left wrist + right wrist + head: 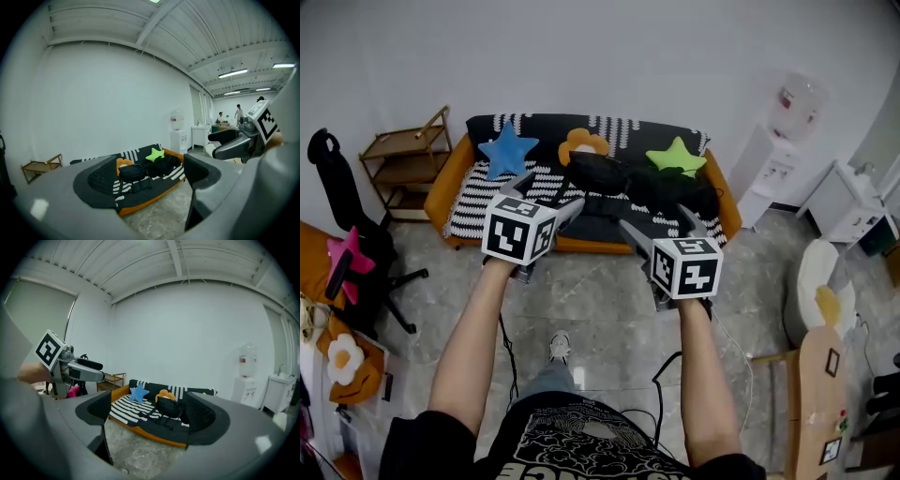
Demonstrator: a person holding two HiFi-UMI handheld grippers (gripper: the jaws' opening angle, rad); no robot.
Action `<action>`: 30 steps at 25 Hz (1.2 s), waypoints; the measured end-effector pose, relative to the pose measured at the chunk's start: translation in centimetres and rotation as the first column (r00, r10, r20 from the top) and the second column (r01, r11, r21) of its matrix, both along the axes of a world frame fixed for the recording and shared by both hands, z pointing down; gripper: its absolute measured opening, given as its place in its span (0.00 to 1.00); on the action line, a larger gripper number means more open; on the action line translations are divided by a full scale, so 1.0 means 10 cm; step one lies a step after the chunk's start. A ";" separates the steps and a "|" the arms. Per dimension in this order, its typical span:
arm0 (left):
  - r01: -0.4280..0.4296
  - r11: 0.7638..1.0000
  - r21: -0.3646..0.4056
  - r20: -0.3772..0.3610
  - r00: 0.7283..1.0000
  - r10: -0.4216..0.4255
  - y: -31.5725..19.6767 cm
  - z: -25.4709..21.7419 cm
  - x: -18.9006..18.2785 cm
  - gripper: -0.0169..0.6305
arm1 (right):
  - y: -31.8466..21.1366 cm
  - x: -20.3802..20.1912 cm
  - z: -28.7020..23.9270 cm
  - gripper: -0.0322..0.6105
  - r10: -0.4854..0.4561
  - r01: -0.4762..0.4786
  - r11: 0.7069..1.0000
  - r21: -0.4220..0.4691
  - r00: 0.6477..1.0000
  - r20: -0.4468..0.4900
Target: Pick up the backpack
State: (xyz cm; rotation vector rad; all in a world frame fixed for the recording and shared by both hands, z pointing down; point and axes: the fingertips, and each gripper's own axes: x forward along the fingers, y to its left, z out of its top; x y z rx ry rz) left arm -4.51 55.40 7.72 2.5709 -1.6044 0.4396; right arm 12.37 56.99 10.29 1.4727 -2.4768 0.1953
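A black backpack (pixel 598 172) lies on the striped sofa (pixel 469 187), with its straps trailing toward the front edge. More black bags (pixel 680 192) lie to its right. My left gripper (pixel 551 192) and right gripper (pixel 654 220) are held in the air in front of the sofa, well short of the backpack. Both are open and empty. In the left gripper view the backpack (pixel 132 172) shows far off between the open jaws of the left gripper (pixel 150 180). The right gripper view frames the backpack (pixel 168 406) the same way, beyond the right gripper (pixel 152 416).
On the sofa lie a blue star cushion (pixel 507 150), an orange flower cushion (pixel 583 142) and a green star cushion (pixel 676 156). A wooden shelf (pixel 408 155) and an office chair (pixel 342 206) stand at the left, a water dispenser (pixel 787 131) at the right. Cables (pixel 661 375) trail over the floor.
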 end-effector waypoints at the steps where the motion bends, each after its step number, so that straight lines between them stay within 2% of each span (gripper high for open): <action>1: 0.000 1.000 -0.002 -0.003 1.000 0.000 -0.12 0.02 -0.02 0.71 | -0.12 -0.02 0.02 0.86 0.001 -0.001 1.000 -0.003 1.000 -0.001; 12: -0.030 0.999 -0.044 -0.009 1.000 0.029 -1.63 0.09 -0.45 0.71 | -1.59 -0.47 0.06 0.85 0.023 -0.023 0.999 -0.043 1.000 0.004; 17: -0.055 0.997 -0.059 -0.012 0.998 0.054 -2.21 0.10 -0.53 0.71 | -2.15 -0.56 0.06 0.84 0.046 -0.046 0.998 -0.054 0.999 0.011; 30: -0.116 0.989 -0.093 -0.012 0.993 0.116 -2.98 0.25 -0.63 0.71 | -2.85 -0.72 0.16 0.82 0.092 -0.090 0.994 -0.069 0.995 0.024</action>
